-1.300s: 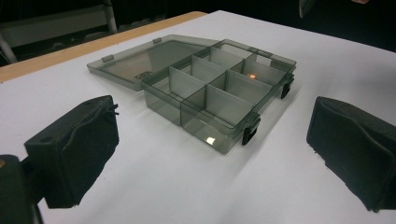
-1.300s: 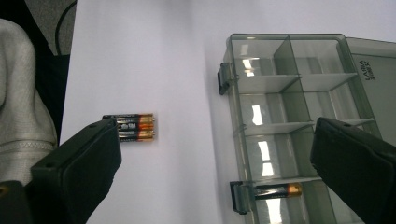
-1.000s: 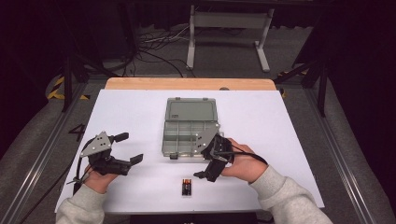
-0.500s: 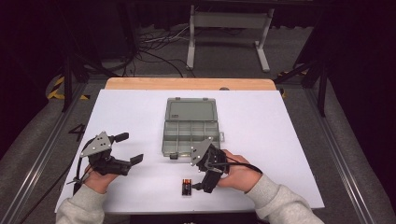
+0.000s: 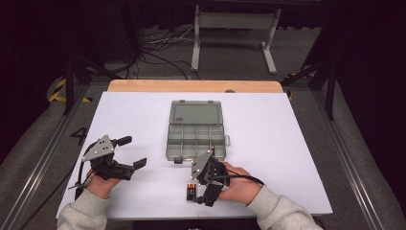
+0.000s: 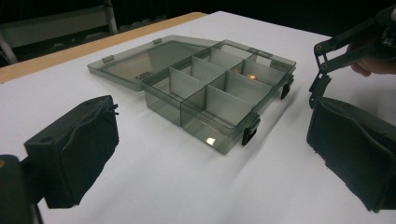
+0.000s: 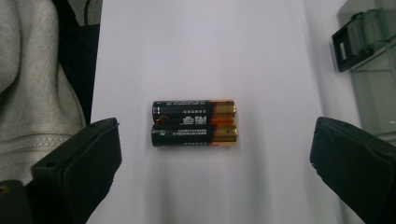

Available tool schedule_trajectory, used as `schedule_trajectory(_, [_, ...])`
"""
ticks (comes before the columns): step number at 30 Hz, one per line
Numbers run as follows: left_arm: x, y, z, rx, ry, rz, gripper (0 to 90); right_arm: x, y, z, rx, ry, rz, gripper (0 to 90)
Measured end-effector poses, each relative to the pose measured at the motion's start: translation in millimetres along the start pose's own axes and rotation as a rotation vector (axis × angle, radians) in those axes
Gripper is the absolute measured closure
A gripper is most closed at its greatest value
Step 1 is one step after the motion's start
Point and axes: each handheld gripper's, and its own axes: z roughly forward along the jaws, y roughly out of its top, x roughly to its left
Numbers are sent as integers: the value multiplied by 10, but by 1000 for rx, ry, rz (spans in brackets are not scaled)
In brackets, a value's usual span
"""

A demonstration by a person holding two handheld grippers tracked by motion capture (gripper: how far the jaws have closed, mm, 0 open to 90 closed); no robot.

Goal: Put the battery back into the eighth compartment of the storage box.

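A clear grey compartment box [image 5: 196,139] lies open at the table's centre, its lid flat at the far side. One right-hand cell holds a small orange-tipped item [image 6: 252,76]. Two black-and-gold batteries [image 7: 194,123] lie side by side near the front edge [image 5: 190,191]. My right gripper [image 5: 200,194] is open and points down over them; in the right gripper view they lie between its jaws [image 7: 212,154], untouched. My left gripper [image 5: 134,152] is open and holds nothing, left of the box. Its jaws [image 6: 215,154] face the box [image 6: 210,88], with the right gripper [image 6: 327,60] beyond.
The white table top [image 5: 287,143] has a wooden strip [image 5: 191,86] along its far edge. A grey sleeve [image 7: 32,93] lies just past the table's front edge by the batteries. A metal stand [image 5: 234,33] and cables [image 5: 158,52] sit on the floor behind.
My right gripper has moved from the box's front right corner toward the front edge and now hangs over the two batteries. The left gripper has stayed put.
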Motion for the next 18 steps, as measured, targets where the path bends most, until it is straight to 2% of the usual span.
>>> schedule_trajectory(10, [-4,-2,5,0,-3,-4,27,60,-13,181,28,36,-7,28])
schedule_trajectory(18, [-4,-2,5,0,-3,-4,27,84,-14,241,30,36,-12,39])
